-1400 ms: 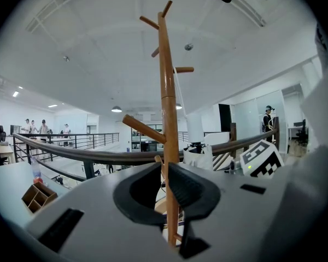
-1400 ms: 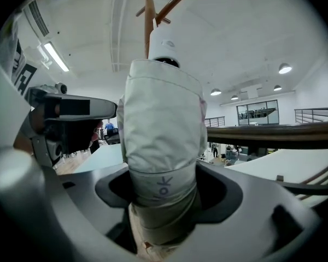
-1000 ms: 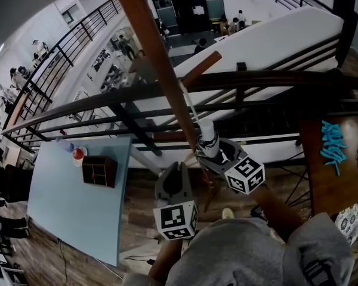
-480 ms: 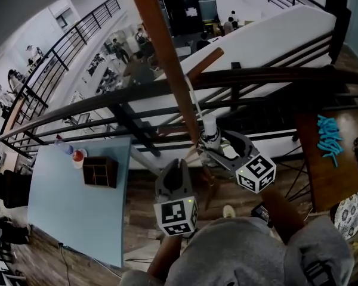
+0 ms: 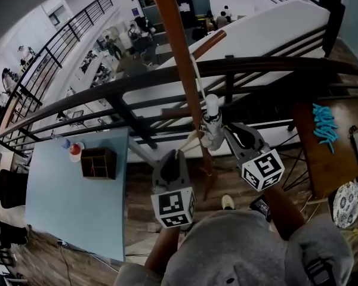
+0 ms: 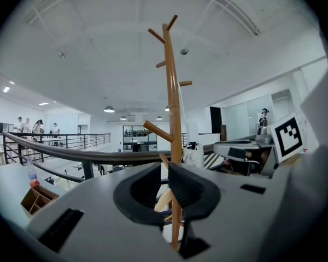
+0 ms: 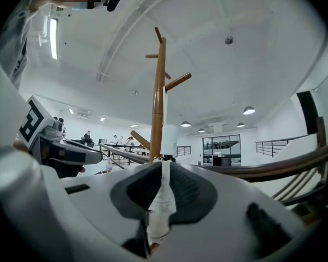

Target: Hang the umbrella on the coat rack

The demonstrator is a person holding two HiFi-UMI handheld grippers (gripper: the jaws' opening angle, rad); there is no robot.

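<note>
The brown wooden coat rack (image 5: 179, 58) stands just ahead of me, its pole and pegs rising in the left gripper view (image 6: 172, 119) and the right gripper view (image 7: 157, 102). A small white folded umbrella (image 5: 211, 109) sits against the pole, and a thin white cord runs from it up along the pole toward a peg. My right gripper (image 5: 219, 137) has just been closing and is now shut on the umbrella (image 7: 162, 201), which stands upright between its pads. My left gripper (image 5: 178, 155) hangs left of the pole, jaws together and holding nothing (image 6: 167, 182).
A dark metal railing (image 5: 167, 79) runs right behind the rack, with a drop to a lower floor beyond. A light blue table (image 5: 77, 207) at the left bears a wooden box (image 5: 98, 162) and a bottle (image 5: 76, 152). A wooden table (image 5: 322, 165) stands at the right.
The right gripper's jaws closed on the white umbrella and rose with it along the pole. The left gripper shifted a little.
</note>
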